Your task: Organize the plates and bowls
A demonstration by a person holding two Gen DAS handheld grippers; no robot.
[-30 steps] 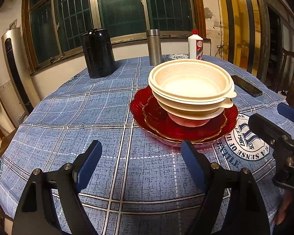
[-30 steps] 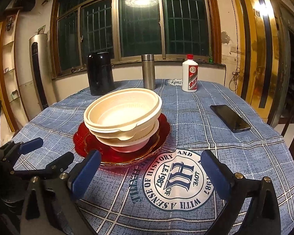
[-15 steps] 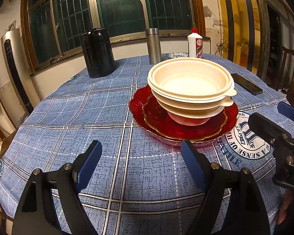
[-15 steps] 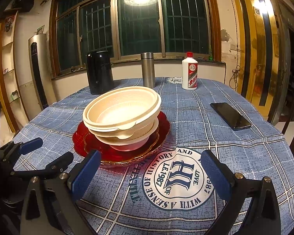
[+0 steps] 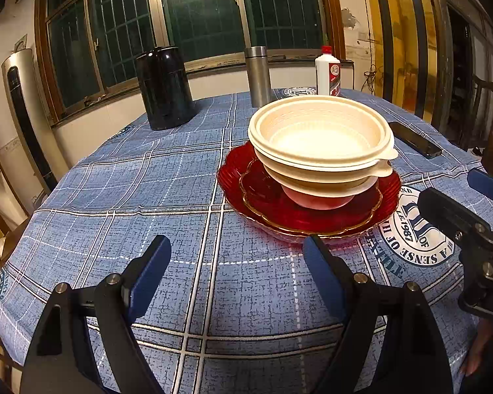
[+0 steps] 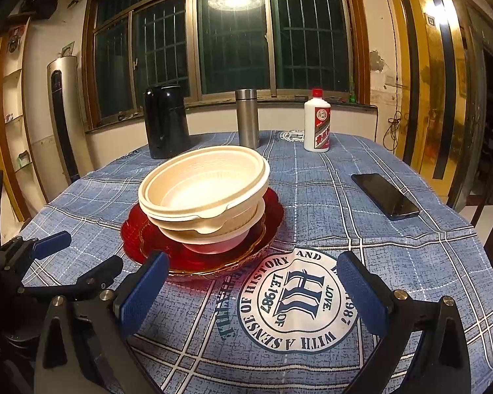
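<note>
Both the left gripper and right gripper hang wide and empty, since the cream bowls already nest on the red plates.

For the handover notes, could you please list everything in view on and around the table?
Bowls: three, cream, nested, on the plates.
Plates: two, red, stacked, mid-table.
Jug: one, black, far left.
Flask: one, steel, far middle.
Bottle: one, white with red cap, far right.
Phone: one, black, right of the plates.
Tablecloth: one, blue plaid, covering the table.
Air conditioner: one, silver, standing left of the window.
Left claw: open, empty, above the cloth.
Right claw: open, empty, above the crest print.
</note>
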